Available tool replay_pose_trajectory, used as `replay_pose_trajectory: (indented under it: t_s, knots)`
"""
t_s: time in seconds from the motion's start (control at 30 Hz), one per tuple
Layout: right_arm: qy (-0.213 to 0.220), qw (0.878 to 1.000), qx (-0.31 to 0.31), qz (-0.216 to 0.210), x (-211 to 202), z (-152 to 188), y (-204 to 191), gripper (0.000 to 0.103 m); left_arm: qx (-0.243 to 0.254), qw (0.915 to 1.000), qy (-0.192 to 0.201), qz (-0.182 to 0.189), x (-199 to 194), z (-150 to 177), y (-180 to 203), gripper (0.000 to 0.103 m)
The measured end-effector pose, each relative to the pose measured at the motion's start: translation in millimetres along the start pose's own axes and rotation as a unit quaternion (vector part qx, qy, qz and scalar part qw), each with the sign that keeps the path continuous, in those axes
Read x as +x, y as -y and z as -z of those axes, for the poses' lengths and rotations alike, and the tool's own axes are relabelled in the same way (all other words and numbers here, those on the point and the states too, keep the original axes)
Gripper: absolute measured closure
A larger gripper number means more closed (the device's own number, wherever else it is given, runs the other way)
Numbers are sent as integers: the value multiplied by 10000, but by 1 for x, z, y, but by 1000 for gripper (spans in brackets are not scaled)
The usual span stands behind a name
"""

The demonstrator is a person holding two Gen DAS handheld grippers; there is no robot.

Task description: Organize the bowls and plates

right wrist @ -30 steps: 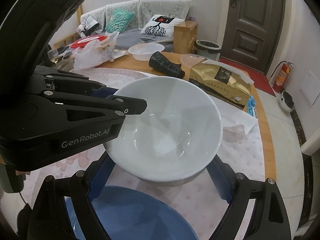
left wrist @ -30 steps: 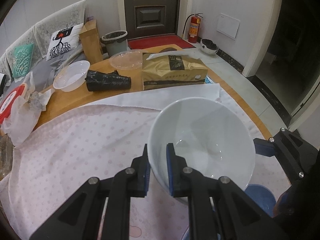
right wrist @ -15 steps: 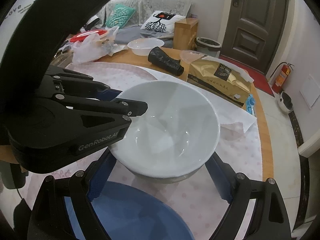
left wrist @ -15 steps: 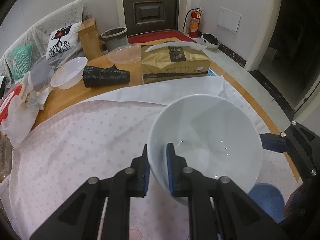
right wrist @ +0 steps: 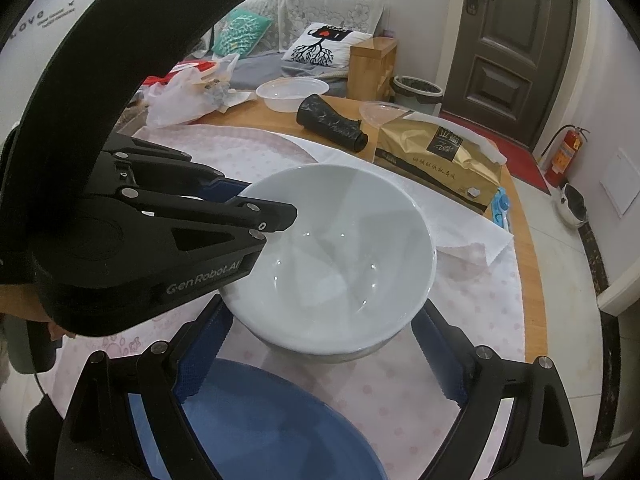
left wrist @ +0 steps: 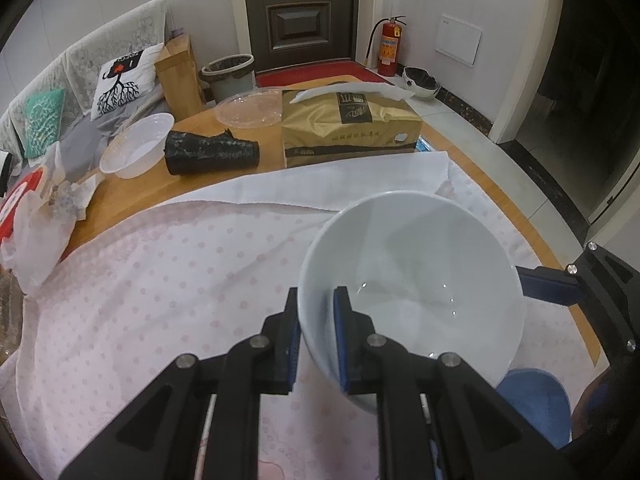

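My left gripper (left wrist: 316, 312) is shut on the near rim of a large white bowl (left wrist: 420, 280) and holds it above the dotted pink tablecloth. The bowl (right wrist: 332, 256) also fills the middle of the right wrist view, where the left gripper (right wrist: 256, 208) clamps its left rim. My right gripper (right wrist: 320, 340) is open, its fingers spread on both sides below the bowl, not touching it. A blue plate (right wrist: 256, 420) lies on the cloth under the right gripper; its edge also shows in the left wrist view (left wrist: 536, 400).
At the far side of the round wooden table (left wrist: 132, 196) stand a gold tissue pack (left wrist: 348, 124), a black rolled bag (left wrist: 212, 152), a clear plastic bowl (left wrist: 136, 144), a clear lid (left wrist: 248, 108) and plastic bags (left wrist: 36, 216). A sofa (right wrist: 296, 24) and a door (left wrist: 300, 12) are beyond.
The white bowl, held by the left gripper, has drifted slightly right and away over the cloth. The right gripper stays open beneath it.
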State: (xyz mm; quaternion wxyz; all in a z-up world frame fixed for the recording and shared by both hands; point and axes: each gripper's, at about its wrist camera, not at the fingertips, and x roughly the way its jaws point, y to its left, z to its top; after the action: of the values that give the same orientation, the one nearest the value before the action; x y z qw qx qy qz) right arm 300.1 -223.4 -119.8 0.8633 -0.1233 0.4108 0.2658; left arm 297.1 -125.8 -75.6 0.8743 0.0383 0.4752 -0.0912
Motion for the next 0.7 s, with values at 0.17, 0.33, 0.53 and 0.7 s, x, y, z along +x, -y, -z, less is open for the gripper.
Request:
replay_pose_trajectory:
  t_s: [0.17, 0.33, 0.53, 0.7]
  knots:
    - [-78, 9999, -50, -127, 1, 8, -2, 2, -56, 9999, -45, 120, 3, -1, -2, 73]
    - [-254, 9995, -70, -157, 13, 17, -6, 2, -58, 9998, -108, 177, 8, 0, 1, 73]
    - [-391, 9983, 197, -377, 33, 13, 4, 1, -97, 9994, -182, 281, 18, -1, 1, 73]
    - [-553, 9956, 463, -602, 49, 12, 13, 1, -224, 9985, -249, 423, 28, -1, -5, 78]
